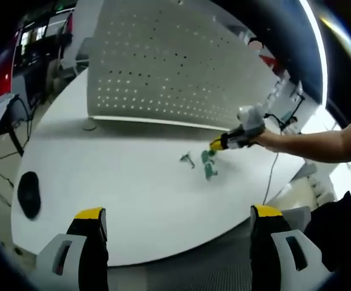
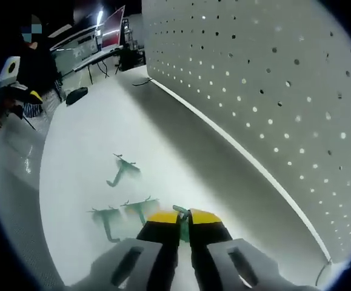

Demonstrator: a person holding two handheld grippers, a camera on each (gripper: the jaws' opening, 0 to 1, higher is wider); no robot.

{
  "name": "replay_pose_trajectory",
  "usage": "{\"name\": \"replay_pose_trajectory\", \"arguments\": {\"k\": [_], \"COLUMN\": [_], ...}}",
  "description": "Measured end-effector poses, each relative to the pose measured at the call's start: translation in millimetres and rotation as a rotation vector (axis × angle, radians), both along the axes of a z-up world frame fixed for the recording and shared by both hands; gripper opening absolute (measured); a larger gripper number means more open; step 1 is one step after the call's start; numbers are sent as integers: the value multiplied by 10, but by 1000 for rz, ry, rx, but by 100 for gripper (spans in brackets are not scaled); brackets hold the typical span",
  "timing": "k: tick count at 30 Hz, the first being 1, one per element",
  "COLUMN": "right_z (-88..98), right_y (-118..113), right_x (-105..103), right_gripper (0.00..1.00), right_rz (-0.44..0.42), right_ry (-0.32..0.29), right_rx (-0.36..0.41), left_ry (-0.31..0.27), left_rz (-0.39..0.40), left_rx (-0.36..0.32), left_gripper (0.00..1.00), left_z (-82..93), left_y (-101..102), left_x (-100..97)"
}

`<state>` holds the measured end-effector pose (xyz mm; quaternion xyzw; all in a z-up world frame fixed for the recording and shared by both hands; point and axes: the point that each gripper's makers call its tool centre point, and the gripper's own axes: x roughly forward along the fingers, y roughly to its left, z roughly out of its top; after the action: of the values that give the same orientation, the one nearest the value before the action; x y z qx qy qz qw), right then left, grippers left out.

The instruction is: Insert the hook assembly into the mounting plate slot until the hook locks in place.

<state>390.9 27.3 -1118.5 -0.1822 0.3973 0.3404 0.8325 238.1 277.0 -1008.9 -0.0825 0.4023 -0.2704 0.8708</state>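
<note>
two tools: right tool point(image 2: 178, 217) pinches a green hook point(image 2: 179, 210) near the pegboard point(image 2: 272, 91); left tool point(image 1: 178, 213) gapes wide, idle.

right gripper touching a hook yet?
Touching. In the right gripper view, the right gripper has its jaws nearly closed on a green hook, whose tip pokes out between the yellow jaw tips.

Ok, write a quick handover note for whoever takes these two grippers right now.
Left gripper: open, hovering off the white table's edge.
Right gripper: shut on a small green metal hook down at the tabletop.
Three more green hooks lie loose beside it.
White perforated mounting panel stands upright behind them.
Done: one hook gripped.
Left: carry it to the panel, insert until it locks.
</note>
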Motion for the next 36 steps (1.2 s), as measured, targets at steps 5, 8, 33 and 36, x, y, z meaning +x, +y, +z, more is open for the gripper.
{"name": "replay_pose_trajectory", "arguments": {"k": [5,8,33,36], "right_z": [19,54,1484,1575], "right_y": [9,1,625,752], "right_x": [-44,-36,-249,-351], "right_gripper": [0,0,0,0], "right_rz": [15,-33,-528,-584], "right_ry": [0,1,-119,-76], "right_rx": [-16,13,676,779], "left_ry": [6,5,-153,-159], "left_rz": [-1,-2,-16,-6], "left_rx": [7,4,16,-6], "left_gripper": [100,100,85,87], "left_z": [-29,-21,312,343], "left_y": [8,-20,-478,-623], "left_x": [-12,-4,541,654]}}
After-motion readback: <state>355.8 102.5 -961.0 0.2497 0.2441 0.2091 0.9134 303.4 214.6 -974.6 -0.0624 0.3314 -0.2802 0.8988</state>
